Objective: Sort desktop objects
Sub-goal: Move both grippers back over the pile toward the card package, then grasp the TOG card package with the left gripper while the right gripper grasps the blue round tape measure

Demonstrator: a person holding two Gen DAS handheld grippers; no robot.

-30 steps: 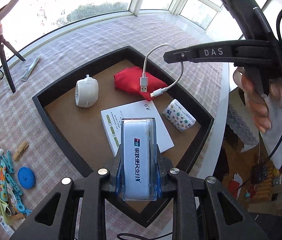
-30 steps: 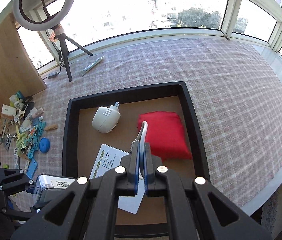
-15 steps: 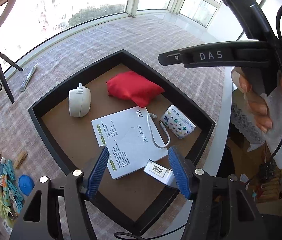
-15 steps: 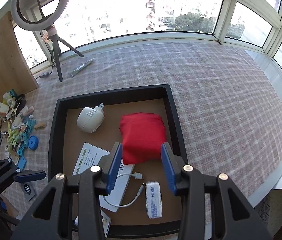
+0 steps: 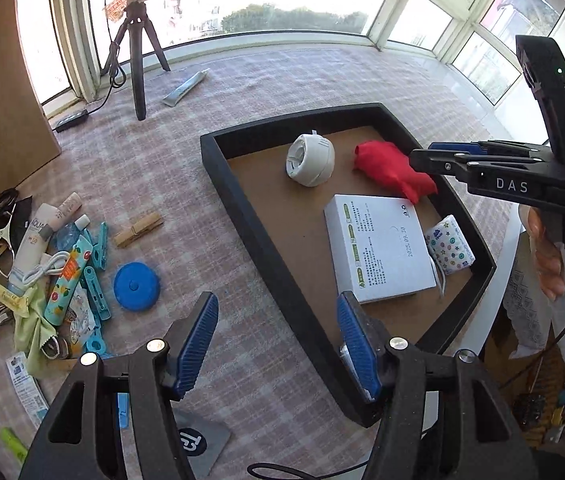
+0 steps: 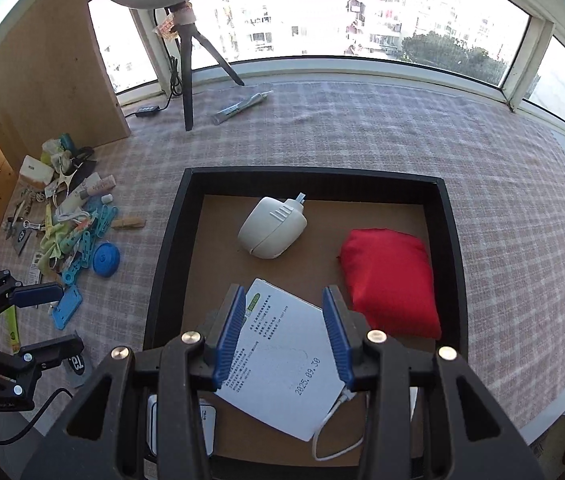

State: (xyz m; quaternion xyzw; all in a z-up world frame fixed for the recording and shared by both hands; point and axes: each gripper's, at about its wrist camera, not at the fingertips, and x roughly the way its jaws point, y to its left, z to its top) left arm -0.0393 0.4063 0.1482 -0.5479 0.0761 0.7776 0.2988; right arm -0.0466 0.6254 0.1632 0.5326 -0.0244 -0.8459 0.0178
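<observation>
- Left gripper is spread wide with nothing between its blue pads, hanging over the plaid cloth just beside the black tray's left wall.
- Right gripper is spread apart too, empty, poised above the white booklet inside the tray.
- In the tray: a white rounded plug-like device towards the back, a red cloth pouch on the right, the booklet in front of them.
- A white cable curls out from under the booklet's near corner, and a patterned tissue pack sits just beside the booklet against the tray's right wall.
- A white card-reader-like box lies at the tray's near-left corner, mostly hidden behind the right gripper.
- Off to the left on the cloth sits the unsorted heap: a blue round disc, a wooden clothespin, teal clips, tubes and oddments.
- At the back stands a tripod with a tube lying near it.
</observation>
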